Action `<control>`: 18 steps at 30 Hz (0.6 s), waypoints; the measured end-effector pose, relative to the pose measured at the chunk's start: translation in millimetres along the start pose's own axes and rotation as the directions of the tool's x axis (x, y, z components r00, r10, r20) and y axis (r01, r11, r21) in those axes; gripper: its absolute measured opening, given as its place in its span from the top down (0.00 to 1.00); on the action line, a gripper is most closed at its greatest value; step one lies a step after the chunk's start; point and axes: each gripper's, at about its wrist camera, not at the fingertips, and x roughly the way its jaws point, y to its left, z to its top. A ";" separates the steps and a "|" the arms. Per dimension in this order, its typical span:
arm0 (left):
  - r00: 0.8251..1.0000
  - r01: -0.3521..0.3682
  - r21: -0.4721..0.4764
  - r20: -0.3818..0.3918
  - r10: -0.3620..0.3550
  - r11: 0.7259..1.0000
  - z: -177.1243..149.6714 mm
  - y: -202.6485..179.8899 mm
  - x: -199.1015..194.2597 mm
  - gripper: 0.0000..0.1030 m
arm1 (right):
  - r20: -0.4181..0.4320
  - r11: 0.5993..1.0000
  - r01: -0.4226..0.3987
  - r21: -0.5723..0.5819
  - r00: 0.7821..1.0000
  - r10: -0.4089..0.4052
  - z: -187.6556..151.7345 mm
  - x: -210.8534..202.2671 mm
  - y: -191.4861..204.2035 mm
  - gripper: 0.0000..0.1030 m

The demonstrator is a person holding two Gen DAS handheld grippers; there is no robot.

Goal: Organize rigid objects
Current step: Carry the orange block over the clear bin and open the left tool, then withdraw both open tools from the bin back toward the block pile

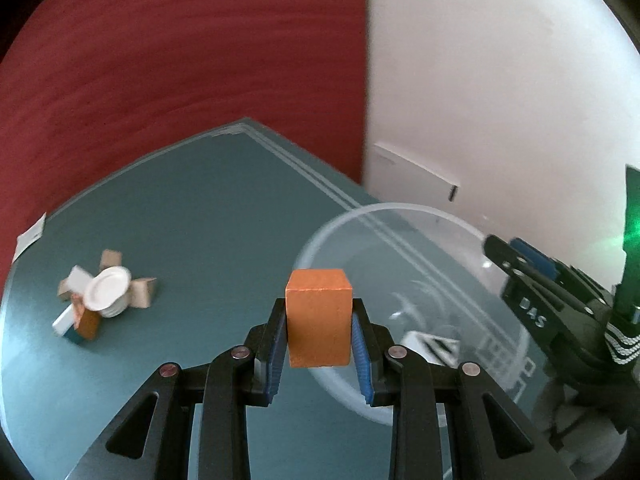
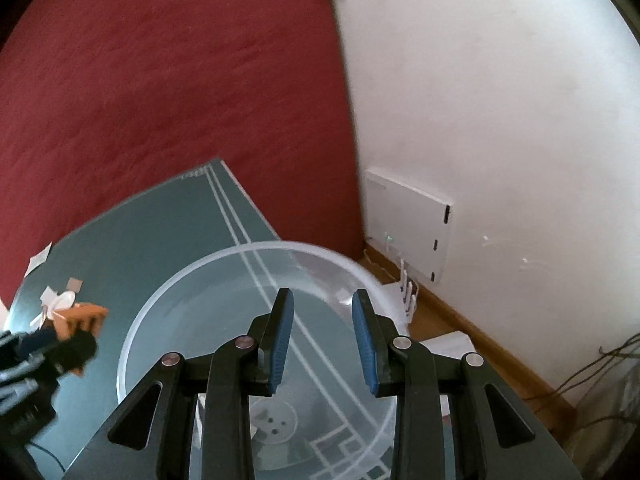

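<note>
1. An orange block (image 1: 319, 318) is being gripped between the blue pads (image 1: 361, 354) of the left gripper (image 1: 319, 344), clamped on two opposite side faces, above the table (image 1: 200, 200), with the near rim of the bowl (image 1: 400, 210) behind it
2. Block is being judged stiff, solid and light, probably painted wood; flat faces are giving the pads good seating, so slip is being rated unlikely; no fragility expected
3. Best hold is being judged as the one in use: opposite flat sides, low on the body, top half left sticking out
4. Look: squarish, taller than wide, matte orange, crisp edges with slight pale wear along the top edge
5. Right gripper (image 2: 322, 340) is being held over the bowl, nothing between its pads; jaws are being read as closed down to their narrow setting, with only a gap showing between the pads
6. Bowl is clear plastic, round, no blocks seen inside yet; table markings are being seen through it
7. The pile (image 1: 102, 298) is being left far off on the table: plain wooden blocks, a small white plate, another orange piece, all touching or overlapping
8. Next step is being judged as dropping the block into the bowl
</note>
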 end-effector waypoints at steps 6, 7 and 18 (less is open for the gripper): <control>1.000 0.025 0.041 -0.006 -0.025 0.999 5.5 -20.2 12.5 0.70 | 0.018 0.999 0.020 0.025 1.000 -0.021 3.4 -3.5 -6.2 0.69; 1.000 0.029 0.044 -0.009 -0.029 0.999 5.9 -21.8 14.9 0.70 | 0.026 0.999 0.025 0.028 0.999 -0.026 4.2 -5.0 -6.9 0.69; 1.000 0.025 0.034 0.018 -0.025 0.999 6.6 -17.6 15.9 0.16 | 0.075 0.997 0.034 0.067 0.996 -0.039 4.3 -14.8 -12.1 0.52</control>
